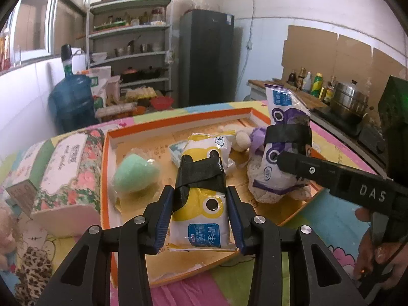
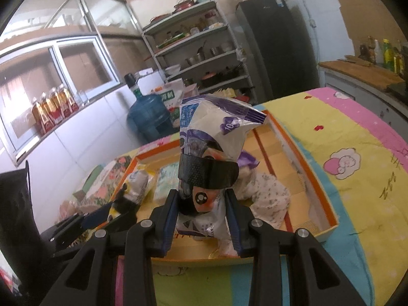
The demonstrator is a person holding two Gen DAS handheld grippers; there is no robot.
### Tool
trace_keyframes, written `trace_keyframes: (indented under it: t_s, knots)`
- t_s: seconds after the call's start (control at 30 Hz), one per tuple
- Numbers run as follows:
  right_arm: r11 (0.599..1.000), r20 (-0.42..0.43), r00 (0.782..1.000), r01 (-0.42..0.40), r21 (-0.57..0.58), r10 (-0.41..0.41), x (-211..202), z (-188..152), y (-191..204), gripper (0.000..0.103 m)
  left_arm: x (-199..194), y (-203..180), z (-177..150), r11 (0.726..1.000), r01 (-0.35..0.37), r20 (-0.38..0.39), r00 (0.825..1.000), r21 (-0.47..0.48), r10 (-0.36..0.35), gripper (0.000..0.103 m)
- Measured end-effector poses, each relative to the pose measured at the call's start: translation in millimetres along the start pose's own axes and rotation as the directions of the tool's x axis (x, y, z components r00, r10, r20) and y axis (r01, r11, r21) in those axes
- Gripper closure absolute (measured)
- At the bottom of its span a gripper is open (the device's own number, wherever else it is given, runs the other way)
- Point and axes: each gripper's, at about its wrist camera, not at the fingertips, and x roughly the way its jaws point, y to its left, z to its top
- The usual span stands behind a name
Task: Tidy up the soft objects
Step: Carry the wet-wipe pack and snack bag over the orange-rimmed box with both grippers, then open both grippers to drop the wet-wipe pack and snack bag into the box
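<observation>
Left gripper (image 1: 200, 216) clamps the yellow pack (image 1: 201, 199), its long axis running straight ahead over the tray (image 1: 109, 168); right gripper (image 2: 202, 219) clamps the purple pack (image 2: 211, 153), standing upright just beyond its fingertips.

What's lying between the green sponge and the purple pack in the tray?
The yellow pack lies between the green sponge and the purple pack, with the left gripper closed on it. The left wrist view shows this.

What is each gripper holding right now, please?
Left gripper: closed on the yellow tissue pack.
Right gripper: closed on the purple tissue pack.
</observation>
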Motion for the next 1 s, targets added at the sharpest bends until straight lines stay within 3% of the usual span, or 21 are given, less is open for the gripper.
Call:
trace_keyframes:
  t_s: [0.17,0.63,0.93,1.0]
  knots:
    - [1.0,-0.032,0.999,-0.004,-0.008,0.004,10.7,-2.0,0.0,0.067,11.2,-0.1,2.4,1.0,0.002,-0.041,0.999,-0.014,-0.003,0.06]
    - [0.999,-0.111,0.994,0.001,-0.041,-0.005,34.8,1.3,5.4,0.067,26.1,4.3,9.6,1.0,0.015,-0.067,0.998,-0.015,-0.016,0.06]
    - [0.999,-0.125,0.992,0.001,-0.045,-0.006,36.4,1.7,6.0,0.065,33.1,2.7,10.9,0.998,0.049,-0.092,0.994,-0.042,-0.053,0.057]
    - [0.999,-0.122,0.993,0.004,-0.042,-0.009,36.0,1.8,5.5,0.065,31.8,3.3,11.6,0.997,0.054,-0.085,0.995,-0.048,-0.058,0.051]
